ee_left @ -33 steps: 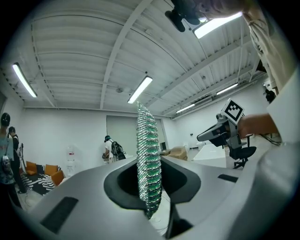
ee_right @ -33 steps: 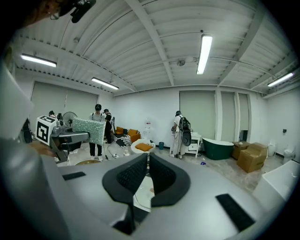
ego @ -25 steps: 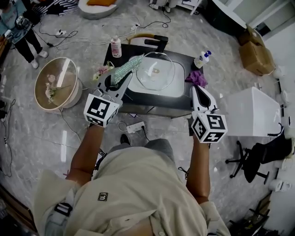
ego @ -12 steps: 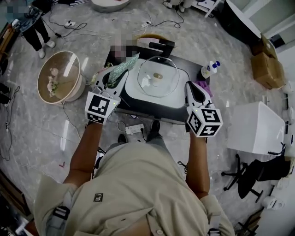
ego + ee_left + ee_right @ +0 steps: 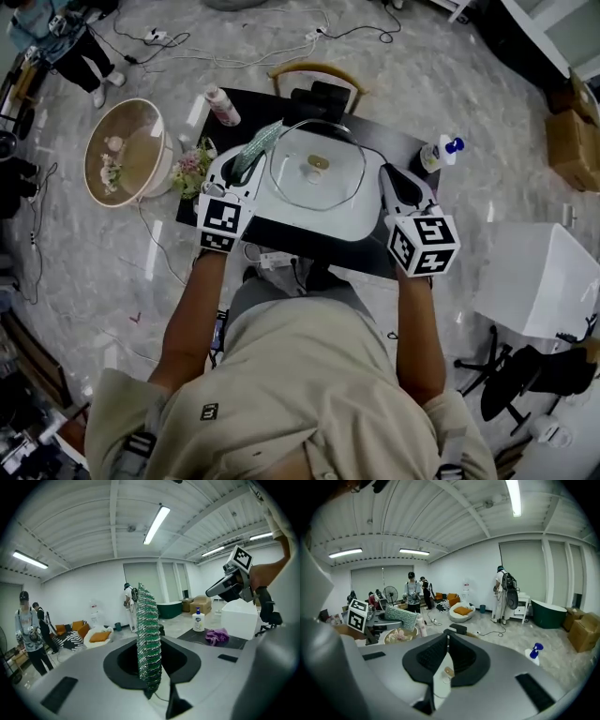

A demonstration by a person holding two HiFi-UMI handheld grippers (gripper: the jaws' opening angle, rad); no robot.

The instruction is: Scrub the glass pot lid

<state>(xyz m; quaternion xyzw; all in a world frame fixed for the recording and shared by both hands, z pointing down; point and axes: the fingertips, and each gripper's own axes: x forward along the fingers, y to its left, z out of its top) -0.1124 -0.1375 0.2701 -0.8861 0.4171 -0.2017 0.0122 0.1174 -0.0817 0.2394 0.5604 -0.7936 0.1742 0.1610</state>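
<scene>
The glass pot lid (image 5: 298, 178) lies flat, knob up, on a white tray (image 5: 314, 220) on a dark table (image 5: 375, 251). My left gripper (image 5: 246, 161) is at the lid's left edge, shut on a green and silver scrubbing pad (image 5: 261, 142) that sticks out beyond the jaws over the tray's far left corner. In the left gripper view the scrubbing pad (image 5: 149, 630) stands on edge between the jaws of my left gripper (image 5: 151, 649). My right gripper (image 5: 386, 174) hovers at the lid's right side, shut, holding nothing. The right gripper view shows my right gripper (image 5: 447, 637) with its tips together.
A pink bottle (image 5: 221, 105) stands at the table's far left, a pump soap bottle (image 5: 439, 153) at the far right, with a purple cloth (image 5: 216, 635) by it. Flowers (image 5: 192, 169) and a round side table (image 5: 128, 155) stand left. A white box (image 5: 544, 281) sits right.
The person has stepped closer to the table. Both grippers have moved forward and now flank the lid. The left gripper still holds the scrubbing pad.
</scene>
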